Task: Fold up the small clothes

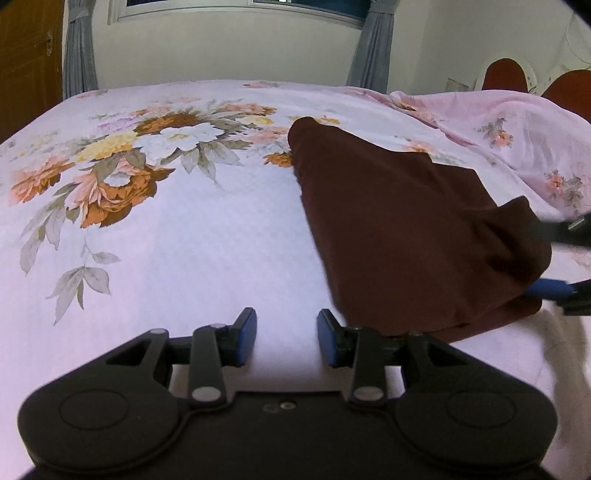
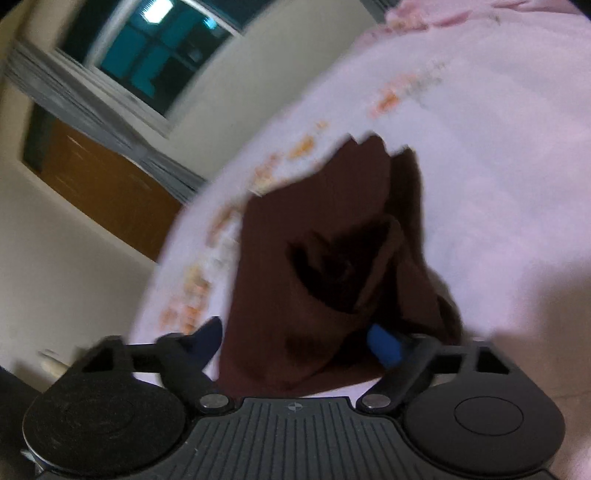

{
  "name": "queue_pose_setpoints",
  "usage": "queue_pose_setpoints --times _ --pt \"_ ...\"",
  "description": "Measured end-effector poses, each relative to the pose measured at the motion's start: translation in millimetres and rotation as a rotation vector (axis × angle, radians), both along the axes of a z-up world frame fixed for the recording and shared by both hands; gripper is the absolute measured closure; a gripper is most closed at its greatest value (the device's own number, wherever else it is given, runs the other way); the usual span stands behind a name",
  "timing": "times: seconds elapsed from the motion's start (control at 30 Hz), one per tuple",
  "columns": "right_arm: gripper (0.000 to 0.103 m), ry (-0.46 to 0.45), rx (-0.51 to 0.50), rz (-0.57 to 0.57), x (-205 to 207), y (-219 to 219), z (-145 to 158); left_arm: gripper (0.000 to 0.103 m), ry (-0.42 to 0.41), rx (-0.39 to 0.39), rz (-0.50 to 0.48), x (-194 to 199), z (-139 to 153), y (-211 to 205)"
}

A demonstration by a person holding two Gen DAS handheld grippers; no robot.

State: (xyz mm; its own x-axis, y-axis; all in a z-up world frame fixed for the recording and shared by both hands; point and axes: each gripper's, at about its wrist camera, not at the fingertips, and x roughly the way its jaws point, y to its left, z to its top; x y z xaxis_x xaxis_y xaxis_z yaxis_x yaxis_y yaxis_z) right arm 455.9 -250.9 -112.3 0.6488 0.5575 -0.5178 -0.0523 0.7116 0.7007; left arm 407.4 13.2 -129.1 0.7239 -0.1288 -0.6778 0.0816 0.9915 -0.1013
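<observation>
Cloth (image 1: 406, 236) of a dark maroon colour lies on the bed (image 1: 184, 240), filling the right half of the left wrist view from about one o'clock down to four o'clock. Its far end rests flat on the sheet beside the big flower print (image 1: 147, 162); its near right edge is bunched and raised off the bed. In the right wrist view the same cloth (image 2: 325, 266) stands up in a loose fold at the centre, with a dark hollow in the middle of the folds, and that view is blurred.

The right gripper (image 2: 299, 341) has its jaws apart with the near edge of the cloth between them. One blue pad (image 2: 384, 347) touches the fabric at five o'clock; the other finger sits just beside the cloth at seven o'clock, and I cannot tell whether it presses on it. From the left wrist view this gripper (image 1: 554, 258) shows at three o'clock, at the raised edge of the cloth.

The left gripper (image 1: 286, 338) sits at six o'clock over bare sheet, jaws apart and holding nothing; its right finger is just beside the near corner of the cloth.

A pink flowered quilt (image 1: 509, 133) lies heaped at two o'clock. Grey curtains (image 1: 79, 55) hang beside a window (image 1: 240, 7) at twelve o'clock, and a wooden door (image 1: 26, 62) stands at ten o'clock.
</observation>
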Motion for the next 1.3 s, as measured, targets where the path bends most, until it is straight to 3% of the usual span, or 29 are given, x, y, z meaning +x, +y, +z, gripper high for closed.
queue_pose_setpoints --times 0.07,0.13,0.2,0.23,0.27,0.33,0.43,0.5,0.57,0.63,0.7,0.73,0.8,0.87,0.93,1.0,1.07,1.13,1.23,1.3 --pt "0.094 0.025 -0.007 0.019 11.3 1.8 -8.8 0.067 -0.007 0.003 0.014 0.0 0.7 3.1" --pt "0.094 0.04 -0.031 -0.002 7.8 -5.0 -17.4 0.068 0.018 -0.005 0.064 2.4 -5.8 13.6" --pt "0.094 0.071 -0.046 0.05 5.8 -11.6 -35.6 0.069 0.025 -0.007 0.019 -0.3 -6.1 22.7" --pt "0.091 0.061 -0.03 0.046 0.0 -23.2 -31.0 0.068 0.029 0.0 0.001 -4.5 -2.9 28.7" --pt "0.072 0.011 -0.054 0.023 -8.1 -33.1 -17.2 0.07 0.032 0.009 -0.002 -9.9 1.3 37.8" --pt "0.049 -0.182 -0.159 -0.051 -28.0 -54.2 20.4 0.07 -0.009 -0.052 0.013 -16.6 16.6 58.3" --pt "0.05 -0.264 -0.222 0.007 -6.5 -51.5 46.4 0.069 -0.054 -0.173 -0.011 7.6 35.6 50.7" --pt "0.05 -0.293 -0.309 0.057 17.9 -32.0 43.7 0.065 -0.02 -0.194 -0.048 38.4 27.0 27.3" --pt "0.05 -0.207 -0.397 0.091 50.1 -16.6 17.5 0.063 0.059 -0.174 -0.05 73.4 3.0 10.1" --pt "0.049 -0.105 -0.455 0.126 77.1 -16.5 -13.0 0.056 0.05 -0.164 -0.059 94.1 -6.7 7.4" --pt "0.049 -0.089 -0.388 0.109 80.6 -34.8 -17.1 0.062 0.073 -0.209 -0.065 106.4 6.0 13.6" --pt "0.049 -0.12 -0.348 0.08 75.9 -45.1 -7.5 0.059 0.032 -0.215 -0.079 105.4 15.4 17.9" --pt "0.049 -0.25 -0.307 0.052 67.5 -57.0 16.4 0.06 -0.045 -0.175 -0.092 109.5 34.9 19.7" --pt "0.049 -0.285 -0.325 0.061 78.2 -50.5 28.8 0.059 -0.046 -0.14 -0.083 130.9 37.5 17.9" --pt "0.049 -0.263 -0.389 0.089 107.3 -35.8 26.8 0.059 0.0 -0.144 -0.066 159.9 28.8 14.1" --pt "0.049 -0.178 -0.427 0.123 131.7 -25.7 7.9 0.055 0.07 -0.121 -0.063 178.4 12.7 9.1" --pt "0.049 -0.054 -0.518 0.161 145.9 -17.7 -17.8 0.053 0.087 -0.083 -0.09 181.0 3.4 5.3" --pt "0.049 -0.091 -0.466 0.136 132.3 -27.6 -11.0 0.054 0.098 -0.127 -0.093 169.5 11.9 12.3" --pt "0.049 -0.141 -0.326 0.125 81.0 -51.9 2.6 0.054 0.085 -0.221 -0.156 129.3 20.4 23.4" --pt "0.032 -0.14 -0.277 0.16 45.4 -56.8 -0.7 0.054 0.106 -0.243 -0.191 100.1 9.1 21.3"
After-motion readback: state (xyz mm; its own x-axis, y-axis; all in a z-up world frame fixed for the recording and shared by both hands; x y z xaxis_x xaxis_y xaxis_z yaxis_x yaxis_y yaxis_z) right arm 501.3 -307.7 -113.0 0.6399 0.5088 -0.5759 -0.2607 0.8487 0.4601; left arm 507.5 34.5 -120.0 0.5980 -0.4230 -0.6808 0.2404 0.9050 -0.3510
